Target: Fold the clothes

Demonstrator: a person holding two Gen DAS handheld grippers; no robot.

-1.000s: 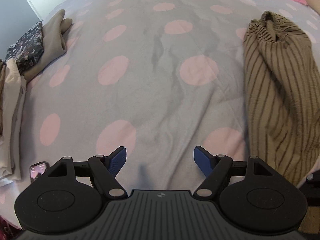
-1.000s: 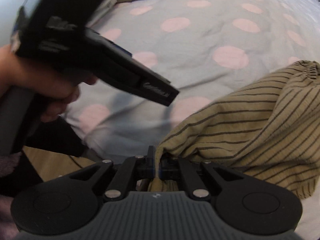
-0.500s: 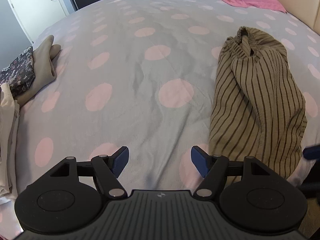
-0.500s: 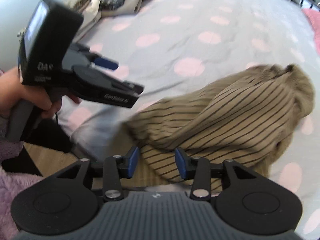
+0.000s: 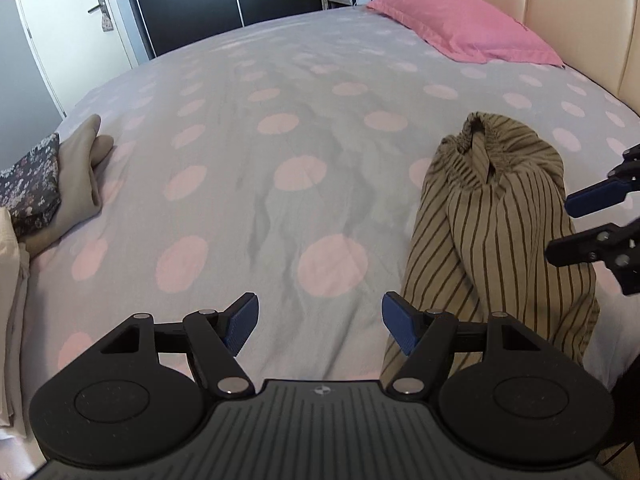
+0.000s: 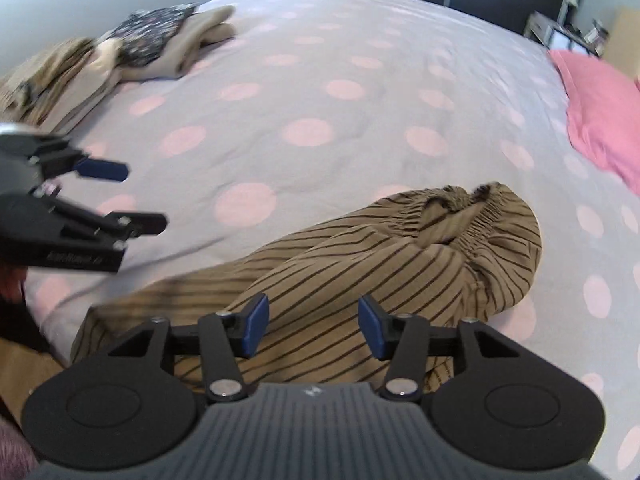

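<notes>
Olive striped trousers (image 5: pixel 492 232) (image 6: pixel 384 264) lie folded lengthwise on the spotted bedspread, elastic waistband at the far end, leg ends hanging near the bed's front edge. My left gripper (image 5: pixel 319 322) stands open above the bedspread, left of the trousers, with nothing between its fingers. My right gripper (image 6: pixel 313 326) is open above the trousers' lower part and holds nothing. The right gripper's blue fingers (image 5: pixel 592 198) show at the right edge of the left wrist view. From the right wrist view, the left gripper (image 6: pixel 120 196) appears at far left.
A pile of folded clothes (image 5: pixel 44 188) (image 6: pixel 132 48) rests at the bed's left side, with a dark floral piece on top. A pink pillow (image 5: pixel 460 28) lies by the cream headboard (image 5: pixel 560 12). The grey bedspread with pink dots (image 5: pixel 280 128) spreads between them.
My right gripper opened and let go of the trousers' end, then rose and pulled back. The left gripper lifted, so its view now takes in the whole bed.
</notes>
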